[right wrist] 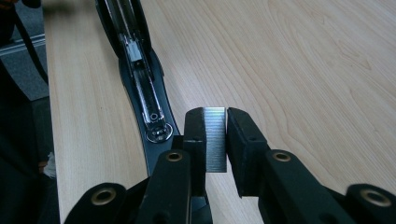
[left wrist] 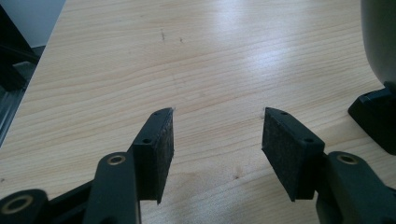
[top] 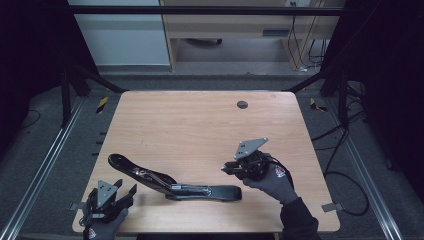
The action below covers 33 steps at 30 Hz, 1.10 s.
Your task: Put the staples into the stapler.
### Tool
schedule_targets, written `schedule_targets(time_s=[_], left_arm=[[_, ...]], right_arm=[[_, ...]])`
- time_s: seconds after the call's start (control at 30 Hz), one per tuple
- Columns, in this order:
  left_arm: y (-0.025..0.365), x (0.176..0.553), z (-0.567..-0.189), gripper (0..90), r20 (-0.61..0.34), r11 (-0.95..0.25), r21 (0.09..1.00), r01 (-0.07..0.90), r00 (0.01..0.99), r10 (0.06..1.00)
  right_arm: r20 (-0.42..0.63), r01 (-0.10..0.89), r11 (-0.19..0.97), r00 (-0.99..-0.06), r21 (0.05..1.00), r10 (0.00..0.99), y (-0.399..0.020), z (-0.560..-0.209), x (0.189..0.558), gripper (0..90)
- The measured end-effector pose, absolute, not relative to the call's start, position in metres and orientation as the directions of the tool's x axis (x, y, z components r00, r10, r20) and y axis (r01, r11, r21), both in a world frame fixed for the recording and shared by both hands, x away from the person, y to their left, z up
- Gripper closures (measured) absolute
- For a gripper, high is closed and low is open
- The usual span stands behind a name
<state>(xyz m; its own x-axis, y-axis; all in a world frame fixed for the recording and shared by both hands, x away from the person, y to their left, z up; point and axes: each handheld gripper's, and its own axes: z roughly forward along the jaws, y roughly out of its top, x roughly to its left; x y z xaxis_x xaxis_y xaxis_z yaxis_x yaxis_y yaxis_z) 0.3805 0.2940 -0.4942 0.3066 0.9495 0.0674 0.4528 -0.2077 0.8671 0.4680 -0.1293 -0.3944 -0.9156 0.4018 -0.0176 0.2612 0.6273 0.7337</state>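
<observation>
**Staples in hand, stapler open and waiting**

On the left, the left tool (top: 111, 196) sits at the near left corner of the wooden desk (top: 200, 125). Its two black jaws stand wide apart. In the left gripper view there is just bare wood between the pads (left wrist: 161, 140). It holds nothing. It is near the raised arm of the stapler but does not touch it.

In the middle lies the big black stapler (top: 172, 182). It is swung open. Its top arm slopes up toward the left, and its flat base lies on the desk, pointing right. In the right gripper view, the long shiny metal channel (right wrist: 140, 79) inside the stapler is open to see. I cannot tell if there are already staples in it.

On the right, the right tool (top: 231, 169) is held a little above the desk, just past the right end of the stapler. Its jaws are narrow and pinch a small silver strip of staples (right wrist: 215, 140). The strip stands upright between the pads.

So I think the work is partly done. The stapler is open and the strip of staples is picked up. What is left is to carry the strip over the channel, lay it in straight, let go, and swing the stapler shut. The left tool may need to hold the stapler steady for that.
</observation>
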Motion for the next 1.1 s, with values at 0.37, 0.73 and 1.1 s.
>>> schedule_targets(time_s=[0.37,0.73,1.1], left_arm=[[0.294,0.381,-0.494,43.3,0.064,-0.204,0.867,0.455,0.305,0.95],[0.294,0.38,-0.494,43.4,0.062,-0.201,0.87,0.451,0.304,0.951],[0.294,0.38,-0.494,43.4,0.061,-0.199,0.87,0.451,0.302,0.951]], right_arm=[[-0.018,0.231,0.635,-0.932,0.737,0.361,-0.115,-0.395,0.468,78.2],[-0.016,0.207,0.643,-0.946,0.738,0.324,-0.101,-0.395,0.469,78.2],[-0.014,0.177,0.665,-0.962,0.726,0.271,-0.088,-0.399,0.47,78.2]])
